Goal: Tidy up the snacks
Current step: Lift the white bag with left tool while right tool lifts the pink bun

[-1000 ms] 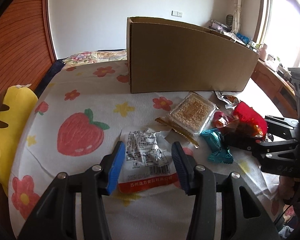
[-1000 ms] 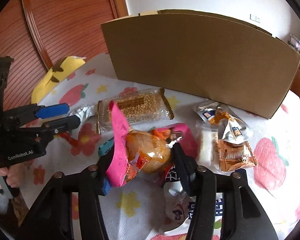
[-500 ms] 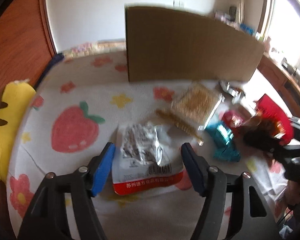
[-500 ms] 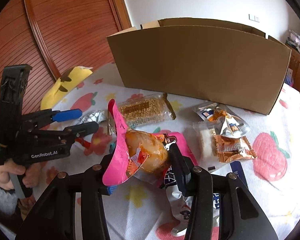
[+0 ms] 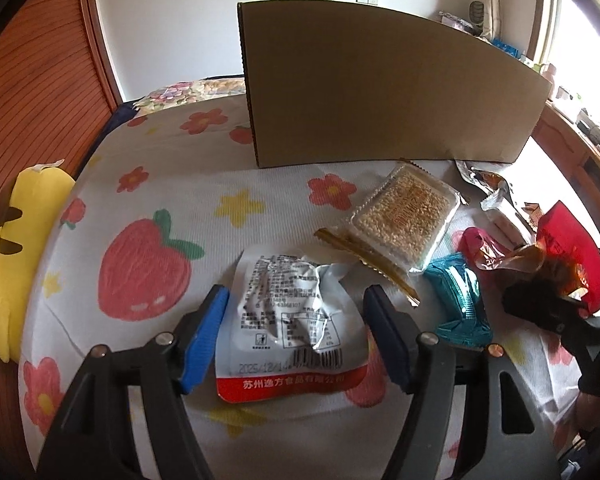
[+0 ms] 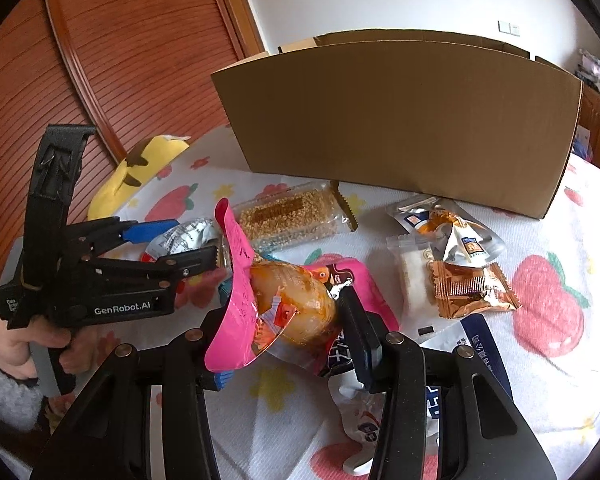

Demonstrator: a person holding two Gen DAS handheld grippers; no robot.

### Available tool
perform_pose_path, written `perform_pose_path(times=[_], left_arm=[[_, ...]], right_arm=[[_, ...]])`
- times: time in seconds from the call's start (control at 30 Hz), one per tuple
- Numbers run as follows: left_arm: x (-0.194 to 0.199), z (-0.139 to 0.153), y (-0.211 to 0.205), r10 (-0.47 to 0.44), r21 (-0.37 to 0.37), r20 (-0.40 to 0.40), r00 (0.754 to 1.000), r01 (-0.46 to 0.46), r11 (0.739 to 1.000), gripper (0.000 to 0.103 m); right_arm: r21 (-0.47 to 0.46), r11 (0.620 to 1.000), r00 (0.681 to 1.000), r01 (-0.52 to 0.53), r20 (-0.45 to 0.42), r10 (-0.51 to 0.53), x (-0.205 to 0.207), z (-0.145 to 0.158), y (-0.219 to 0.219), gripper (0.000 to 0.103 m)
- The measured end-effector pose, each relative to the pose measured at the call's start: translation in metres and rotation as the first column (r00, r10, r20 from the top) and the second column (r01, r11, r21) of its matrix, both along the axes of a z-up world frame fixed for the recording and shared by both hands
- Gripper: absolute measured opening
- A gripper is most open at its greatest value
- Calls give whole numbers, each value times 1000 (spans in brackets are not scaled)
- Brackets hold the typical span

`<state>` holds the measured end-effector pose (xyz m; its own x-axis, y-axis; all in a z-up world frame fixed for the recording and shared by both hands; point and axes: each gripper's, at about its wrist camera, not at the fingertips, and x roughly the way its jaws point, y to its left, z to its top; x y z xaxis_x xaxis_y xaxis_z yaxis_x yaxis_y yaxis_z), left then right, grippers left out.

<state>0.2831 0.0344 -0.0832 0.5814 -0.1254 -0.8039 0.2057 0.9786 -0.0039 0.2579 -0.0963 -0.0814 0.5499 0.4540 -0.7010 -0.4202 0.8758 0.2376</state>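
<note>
Straddling silver packet (image 5: 288,312), left tongs (image 5: 296,332)

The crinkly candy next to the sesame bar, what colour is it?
Teal candy, clearest in the left wrist view.

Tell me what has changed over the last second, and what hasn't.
The left gripper has spread its jaws wide around the silver snack packet, which lies untouched on the strawberry-print cloth. The right gripper stays clamped on the pink-wrapped snack. The cardboard box and other snacks haven't moved.
</note>
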Motion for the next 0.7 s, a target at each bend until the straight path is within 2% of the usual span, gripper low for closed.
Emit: perform_pose_path(times=[0.33, 0.47, 0.7], left_arm=[[-17, 3, 1, -35, 5, -29, 999, 35, 999, 62], [-29, 5, 9, -34, -25, -33, 999, 33, 999, 62], [-50, 17, 11, -28, 6, 41, 999, 28, 1000, 62]], right_arm=[[-9, 1000, 1000, 2, -7, -2, 2, -2, 1, 47], [-15, 1000, 1000, 1, -7, -1, 3, -3, 2, 47], [-19, 1000, 1000, -1, 0, 1, 3, -3, 3, 47]])
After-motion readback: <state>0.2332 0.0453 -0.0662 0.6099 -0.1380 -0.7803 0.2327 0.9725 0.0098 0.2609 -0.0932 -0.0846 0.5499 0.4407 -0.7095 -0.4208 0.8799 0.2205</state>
